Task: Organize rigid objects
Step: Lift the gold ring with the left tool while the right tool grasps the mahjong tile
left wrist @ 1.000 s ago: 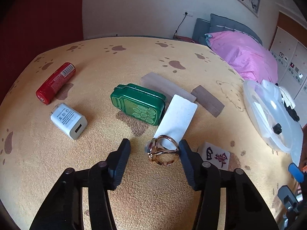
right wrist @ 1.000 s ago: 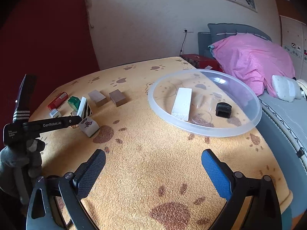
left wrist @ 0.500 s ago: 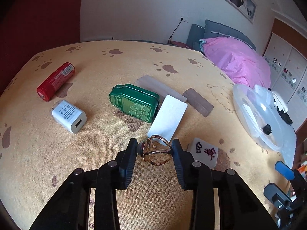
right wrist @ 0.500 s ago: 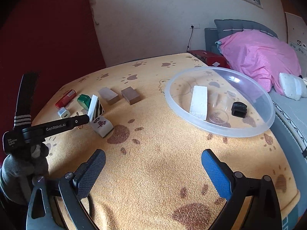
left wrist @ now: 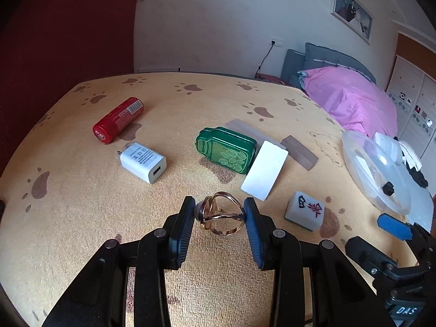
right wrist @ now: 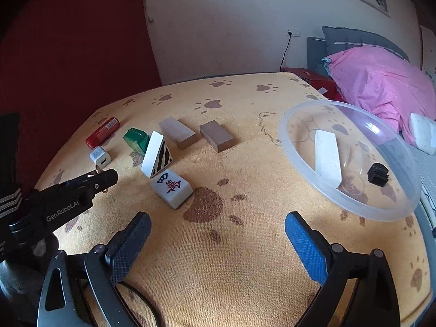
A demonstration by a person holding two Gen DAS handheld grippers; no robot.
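A gold-coloured ring (left wrist: pixel 222 214) of crossed loops sits clamped between the two pads of the left tongs (left wrist: pixel 220 212), low over the paw-print cloth on the bench (left wrist: pixel 81 204). Just beyond it a white wedge block (left wrist: pixel 265 173) with a striped side leans against a green tin (left wrist: pixel 226 150); one mahjong tile (left wrist: pixel 305 210) lies to the right of the ring. Left of the tin lie one white USB charger (left wrist: pixel 143 162) and one red cylinder (left wrist: pixel 117 120). Behind the tin are two wooden blocks, a pale one (right wrist: pixel 177 132) and a darker one (right wrist: pixel 216 135), side by side but apart.

At the right end of the bench stands one clear plastic bowl (right wrist: pixel 299 185), holding one white block (right wrist: pixel 327 158) and one small black part (right wrist: pixel 377 173).

The right tongs (right wrist: pixel 216 234) hang above bare cloth near the bowl, spread wide and just beginning to close, with nothing between them.
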